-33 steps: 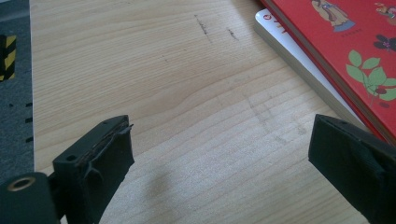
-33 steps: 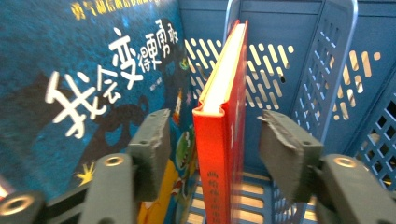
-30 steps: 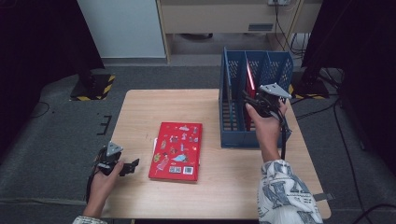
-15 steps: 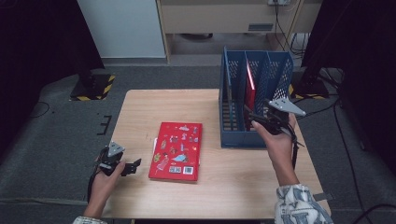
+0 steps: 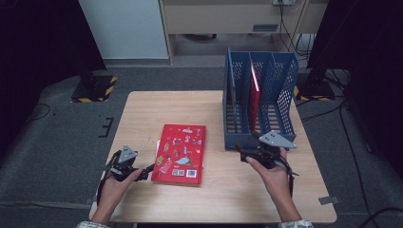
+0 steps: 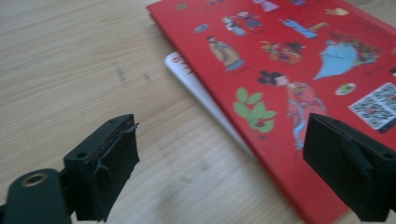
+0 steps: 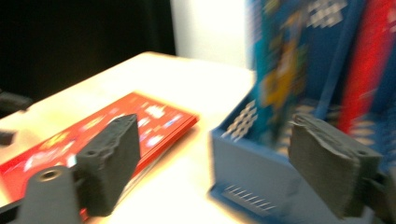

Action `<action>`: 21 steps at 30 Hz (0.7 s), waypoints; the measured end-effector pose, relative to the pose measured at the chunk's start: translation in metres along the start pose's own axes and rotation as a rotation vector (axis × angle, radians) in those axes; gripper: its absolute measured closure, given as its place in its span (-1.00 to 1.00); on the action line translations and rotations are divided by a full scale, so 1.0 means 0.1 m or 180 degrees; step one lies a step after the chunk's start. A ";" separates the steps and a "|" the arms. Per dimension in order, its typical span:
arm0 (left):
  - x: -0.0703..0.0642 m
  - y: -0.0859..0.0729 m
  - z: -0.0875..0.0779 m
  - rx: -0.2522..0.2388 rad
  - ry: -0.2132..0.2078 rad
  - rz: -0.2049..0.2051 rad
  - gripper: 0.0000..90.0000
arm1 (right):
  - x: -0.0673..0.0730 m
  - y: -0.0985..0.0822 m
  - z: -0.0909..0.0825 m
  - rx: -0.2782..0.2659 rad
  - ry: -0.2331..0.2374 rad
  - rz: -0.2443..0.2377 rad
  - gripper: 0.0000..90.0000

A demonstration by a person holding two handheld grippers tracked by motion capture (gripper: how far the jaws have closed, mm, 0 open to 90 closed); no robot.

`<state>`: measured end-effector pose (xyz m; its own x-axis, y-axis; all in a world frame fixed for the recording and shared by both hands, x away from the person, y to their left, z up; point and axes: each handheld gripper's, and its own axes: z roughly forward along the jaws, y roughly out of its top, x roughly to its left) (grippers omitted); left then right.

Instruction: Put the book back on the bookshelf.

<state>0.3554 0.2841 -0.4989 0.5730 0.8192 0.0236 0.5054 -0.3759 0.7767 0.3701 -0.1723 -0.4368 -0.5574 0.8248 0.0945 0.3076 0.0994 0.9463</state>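
Observation:
A red picture book (image 5: 180,153) lies flat mid-table on top of a white book (image 5: 158,145) whose edge pokes out at the left. My left gripper (image 5: 145,169) sits low at the red book's near left corner, pointing at it. In the left gripper view its jaws (image 6: 222,135) have just been closing a little and stand open, gripping nothing, with the red book (image 6: 289,70) and the white book (image 6: 187,74) ahead. My right gripper (image 5: 240,153) hovers before the blue file rack (image 5: 259,137). Its jaws (image 7: 215,128) have just been opening and are empty.
A second red book (image 5: 254,92) stands upright in the rack's middle slot. In the blurred right gripper view it (image 7: 369,70) shows behind the rack's front wall (image 7: 243,186). Bare wood surrounds the flat books. The table edge runs close behind both hands.
My right hand has drawn back from the rack's slots and come down to the table in front of the rack. The left gripper has edged right toward the red book.

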 end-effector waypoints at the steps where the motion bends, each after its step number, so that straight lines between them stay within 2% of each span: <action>1: -0.03 0.01 0.01 0.0008 -0.0024 0.0029 -0.76 | 0.06 -0.06 0.04 0.0041 0.0067 0.0008 -0.56; 5: -0.14 0.01 0.06 0.0074 -0.0120 0.0097 -0.62 | 0.27 -0.26 0.20 0.0229 0.0250 -0.0042 -0.41; 7: -0.18 0.02 0.07 0.0059 -0.0150 0.0119 -0.54 | 0.38 -0.33 0.27 0.0324 0.0340 -0.0096 -0.35; 10: -0.21 0.02 0.11 0.0095 -0.0201 0.0150 -0.50 | 0.51 -0.39 0.33 0.0376 0.0425 -0.0137 -0.28; 15: -0.21 0.02 0.17 0.0102 -0.0263 0.0082 -0.49 | 0.73 -0.49 0.46 0.0548 0.0618 -0.0223 -0.27; 17: -0.20 0.02 0.19 0.0102 -0.0309 0.0046 -0.48 | 0.79 -0.54 0.51 0.0614 0.0694 -0.0189 -0.29; 21: -0.21 0.01 0.25 0.0171 -0.0353 0.0050 -0.48 | 0.94 -0.64 0.64 0.0761 0.0813 -0.0232 -0.35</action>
<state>0.3605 0.2555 -0.5143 0.6476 0.7611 -0.0365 0.5279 -0.4135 0.7418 0.3476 -0.0654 -0.5078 -0.7500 0.6480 0.1324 0.4150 0.3051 0.8571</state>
